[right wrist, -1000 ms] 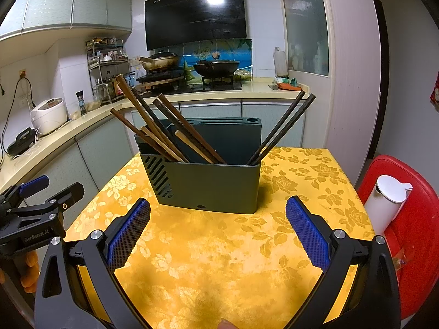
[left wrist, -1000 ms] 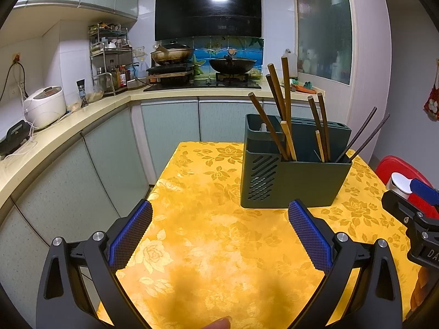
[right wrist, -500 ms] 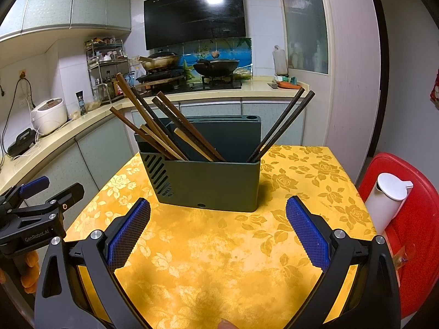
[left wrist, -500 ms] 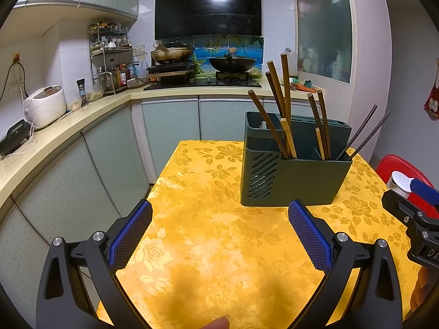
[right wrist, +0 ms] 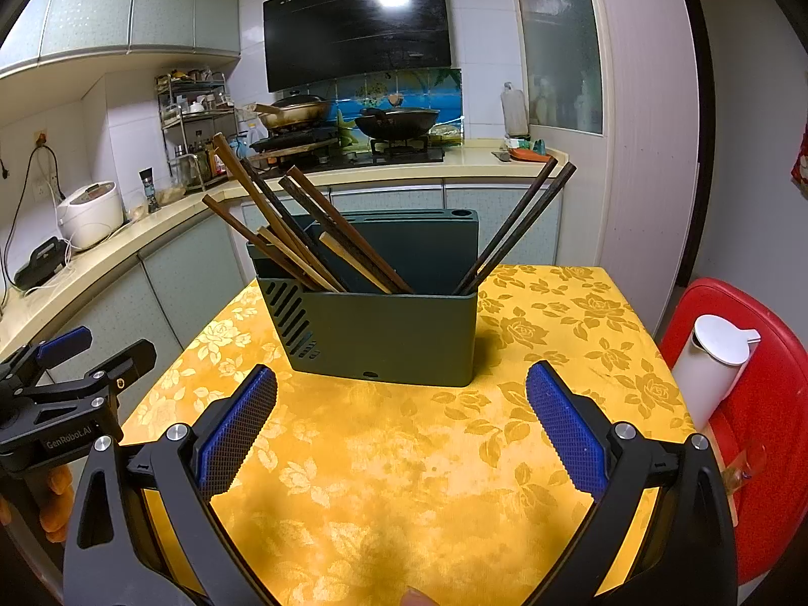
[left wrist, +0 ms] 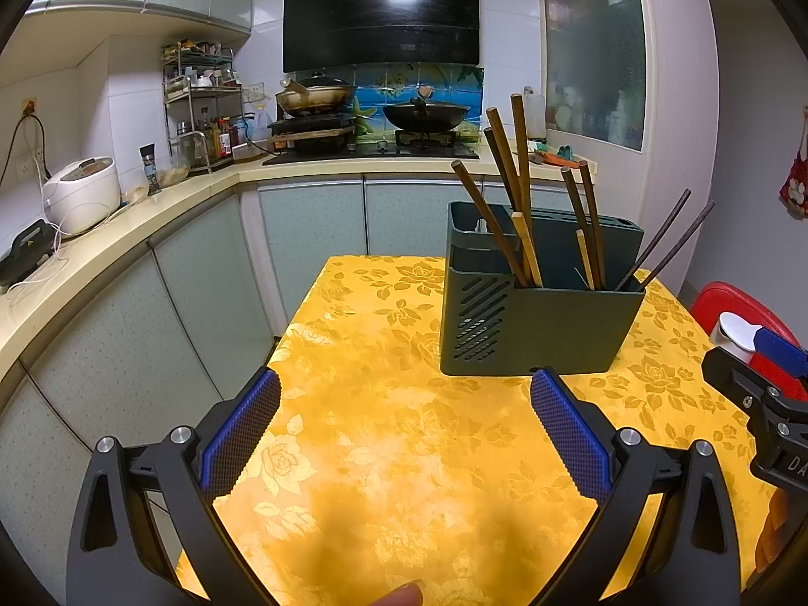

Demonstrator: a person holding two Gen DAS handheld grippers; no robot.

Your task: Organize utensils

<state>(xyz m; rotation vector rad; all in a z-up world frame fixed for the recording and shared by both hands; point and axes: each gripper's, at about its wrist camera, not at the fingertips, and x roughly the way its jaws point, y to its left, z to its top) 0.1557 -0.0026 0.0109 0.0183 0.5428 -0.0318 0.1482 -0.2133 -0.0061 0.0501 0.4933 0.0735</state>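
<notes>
A: Status on the left gripper (left wrist: 404, 399)?
B: Fingers (left wrist: 242, 429) spread wide, nothing between them. It hovers over the yellow cloth (left wrist: 384, 454) on the counter, short of the holder (left wrist: 535, 323).

A: Right gripper (right wrist: 401, 394)?
B: Same. Fingers (right wrist: 565, 429) spread, empty, pointed at the holder's front wall. Each gripper shows at the edge of the other's view, so they sit side by side, apart.

A: Where are the utensils?
B: All chopsticks (right wrist: 283, 232), standing in the dark green holder. From the right view, most are bunched at the left end and lean left. Two dark ones (right wrist: 515, 232) stand at the right end, leaning right. Tall back panel behind them.

A: Holder position?
B: Upright on the cloth, toward the far half of the counter. Slotted vents on its left side wall. Not touching either gripper.

A: Anything else close by?
B: White jug (right wrist: 712, 368) on a red stool (right wrist: 777, 404), just right of the counter. Kitchen worktop with rice cooker (left wrist: 83, 194) on the left, two woks (left wrist: 424, 116) on the stove at the back.
</notes>
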